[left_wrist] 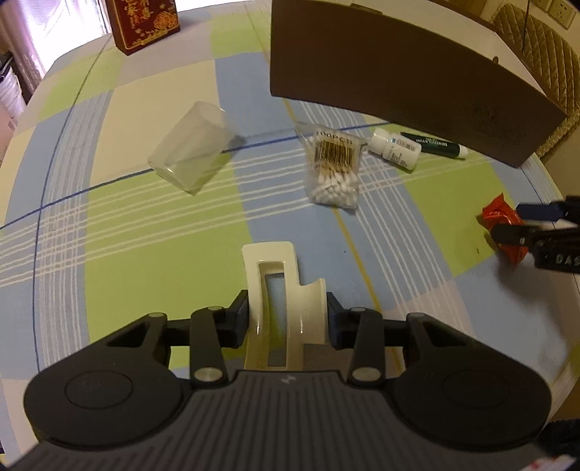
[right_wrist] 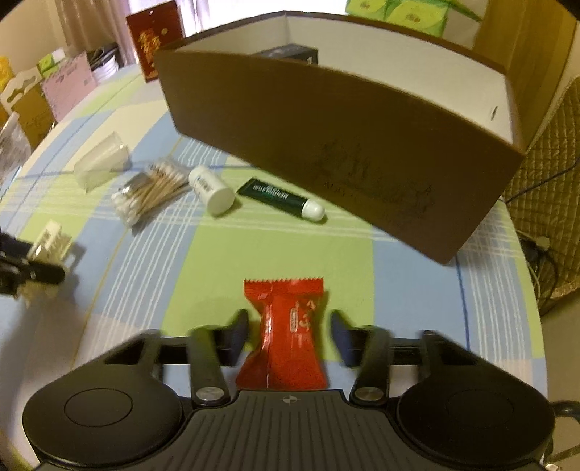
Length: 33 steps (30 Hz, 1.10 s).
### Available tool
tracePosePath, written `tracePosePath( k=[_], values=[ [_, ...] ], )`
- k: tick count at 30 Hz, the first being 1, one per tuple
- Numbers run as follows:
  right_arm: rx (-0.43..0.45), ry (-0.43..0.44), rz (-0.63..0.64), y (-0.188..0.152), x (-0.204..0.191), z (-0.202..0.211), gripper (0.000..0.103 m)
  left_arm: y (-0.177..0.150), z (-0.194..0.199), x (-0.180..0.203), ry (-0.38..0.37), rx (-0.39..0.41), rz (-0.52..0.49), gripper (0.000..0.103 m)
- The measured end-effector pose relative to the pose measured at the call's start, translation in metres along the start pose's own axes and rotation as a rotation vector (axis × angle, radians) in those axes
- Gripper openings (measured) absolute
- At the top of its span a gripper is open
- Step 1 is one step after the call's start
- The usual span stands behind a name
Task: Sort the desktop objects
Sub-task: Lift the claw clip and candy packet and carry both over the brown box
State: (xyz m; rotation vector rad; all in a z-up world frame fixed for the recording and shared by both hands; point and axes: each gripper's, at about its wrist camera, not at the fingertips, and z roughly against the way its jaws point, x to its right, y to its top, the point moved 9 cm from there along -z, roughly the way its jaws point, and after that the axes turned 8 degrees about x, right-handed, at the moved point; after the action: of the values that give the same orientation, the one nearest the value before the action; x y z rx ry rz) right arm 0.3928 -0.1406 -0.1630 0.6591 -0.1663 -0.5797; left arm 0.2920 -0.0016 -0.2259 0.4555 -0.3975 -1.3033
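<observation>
My left gripper [left_wrist: 288, 319] is shut on a cream plastic clip [left_wrist: 275, 268], its pads pressing both sides, just above the checked tablecloth. In the right wrist view the same clip [right_wrist: 49, 235] shows at the far left. A red snack packet [right_wrist: 286, 297] lies on the cloth between the fingers of my right gripper [right_wrist: 290, 329]. A narrow gap shows on each side, so the jaws stand open around it. The fingers are blurred. In the left wrist view that packet [left_wrist: 502, 217] and the right gripper [left_wrist: 518, 221] sit at the right edge.
A tall brown box [right_wrist: 326, 145] with a white inside stands at the back right. In front of it lie a green tube [right_wrist: 279, 197], a white bottle [right_wrist: 212, 190], a bag of cotton swabs [right_wrist: 148, 192] and a tipped clear cup [left_wrist: 190, 145]. A red carton [left_wrist: 145, 21] stands far left.
</observation>
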Motion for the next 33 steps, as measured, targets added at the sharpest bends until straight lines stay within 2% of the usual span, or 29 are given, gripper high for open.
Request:
tracePosePath(
  k=[8, 20, 26, 33],
  values=[
    [0.002, 0.023, 0.003, 0.002, -0.008, 0.012, 0.025, 0.006, 0.010, 0.010, -0.020, 0.029, -0.005, 0.036],
    [0.042, 0.056, -0.041, 0.014, 0.001, 0.042, 0.025, 0.035, 0.030, 0.044, -0.079, 0.112, -0.046, 0.036],
    [0.070, 0.070, -0.065, 0.024, 0.012, 0.060, 0.025, 0.055, 0.039, 0.068, -0.122, 0.152, -0.068, 0.036],
    [0.116, 0.092, -0.082, 0.048, 0.028, 0.079, 0.025, 0.095, 0.053, 0.096, -0.178, 0.225, -0.093, 0.036]
  ],
)
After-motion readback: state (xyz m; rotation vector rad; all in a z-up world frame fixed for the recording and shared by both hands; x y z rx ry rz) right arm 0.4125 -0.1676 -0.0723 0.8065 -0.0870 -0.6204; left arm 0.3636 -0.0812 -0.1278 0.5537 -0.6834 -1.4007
